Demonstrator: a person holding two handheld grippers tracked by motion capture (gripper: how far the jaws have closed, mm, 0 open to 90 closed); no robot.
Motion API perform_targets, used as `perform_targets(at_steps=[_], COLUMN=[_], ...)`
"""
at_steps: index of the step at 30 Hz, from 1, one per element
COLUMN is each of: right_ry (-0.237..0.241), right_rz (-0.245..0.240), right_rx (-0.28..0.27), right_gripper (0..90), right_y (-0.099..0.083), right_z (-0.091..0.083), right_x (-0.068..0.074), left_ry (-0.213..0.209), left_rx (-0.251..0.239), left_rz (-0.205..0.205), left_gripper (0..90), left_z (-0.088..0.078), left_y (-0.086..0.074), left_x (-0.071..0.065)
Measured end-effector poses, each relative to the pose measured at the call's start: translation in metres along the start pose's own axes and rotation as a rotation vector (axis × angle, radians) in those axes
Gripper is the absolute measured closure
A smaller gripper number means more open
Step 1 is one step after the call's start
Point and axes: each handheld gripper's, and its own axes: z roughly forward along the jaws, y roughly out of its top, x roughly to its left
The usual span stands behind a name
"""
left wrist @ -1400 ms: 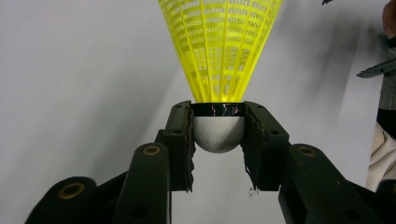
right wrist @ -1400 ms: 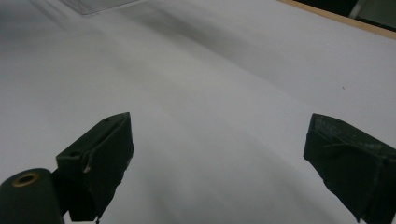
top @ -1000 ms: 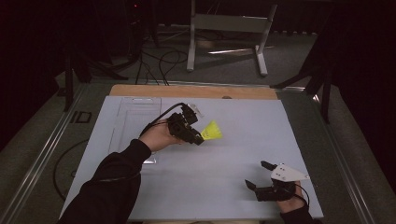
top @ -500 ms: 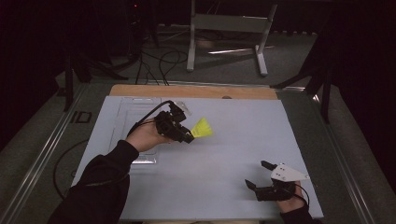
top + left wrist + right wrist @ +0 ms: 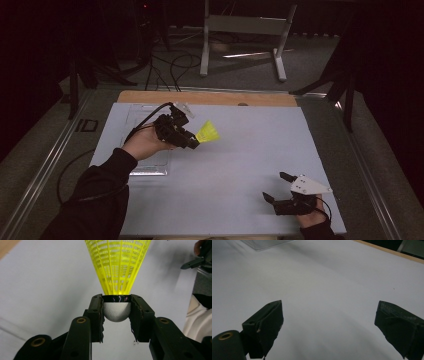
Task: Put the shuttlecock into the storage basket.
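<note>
So the left gripper [image 5: 192, 142] had its jaws clamped on the white cork end of a yellow shuttlecock [image 5: 117, 277], holding it up off the white table [image 5: 240, 165] toward the far left side, with the skirt pointing away from the hand. A clear plastic tray [image 5: 145, 167] lay flat just under that forearm. The right gripper [image 5: 280, 187] sat low at the near right corner, jaws spread wide with nothing between them.
</note>
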Motion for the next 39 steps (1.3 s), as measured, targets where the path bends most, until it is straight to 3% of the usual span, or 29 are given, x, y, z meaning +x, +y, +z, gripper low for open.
perform_targets(at_steps=[14, 19, 26, 29, 31, 39], right_ry=[0.003, 0.003, 0.004, 0.005, 0.006, 0.009], right_rz=[0.001, -0.001, 0.002, 0.003, 0.002, 0.003], right_rx=[0.007, 0.007, 0.008, 0.009, 0.009, 0.012], right_gripper=[8.2, 8.2, 8.2, 8.2, 8.2, 8.2], right_y=[0.000, 0.000, 0.000, 0.000, 0.000, 0.000], right_z=[0.001, 0.001, 0.001, 0.002, 0.002, 0.002], right_x=[0.000, 0.001, 0.001, 0.001, 0.001, 0.001], left_ry=[0.033, 0.061, 0.089, 0.124, 0.119, 0.168], left_rx=[-0.032, -0.063, -0.074, -0.084, -0.084, -0.102], left_rz=[-0.032, -0.067, -0.081, -0.104, -0.111, -0.150], left_gripper=[65.9, 65.9, 65.8, 65.8, 65.8, 65.9], left_z=[-0.029, -0.043, -0.054, -0.059, -0.061, -0.075], left_y=[-0.006, -0.013, -0.019, -0.024, -0.025, -0.039], left_x=[0.009, 0.017, 0.021, 0.023, 0.024, 0.029])
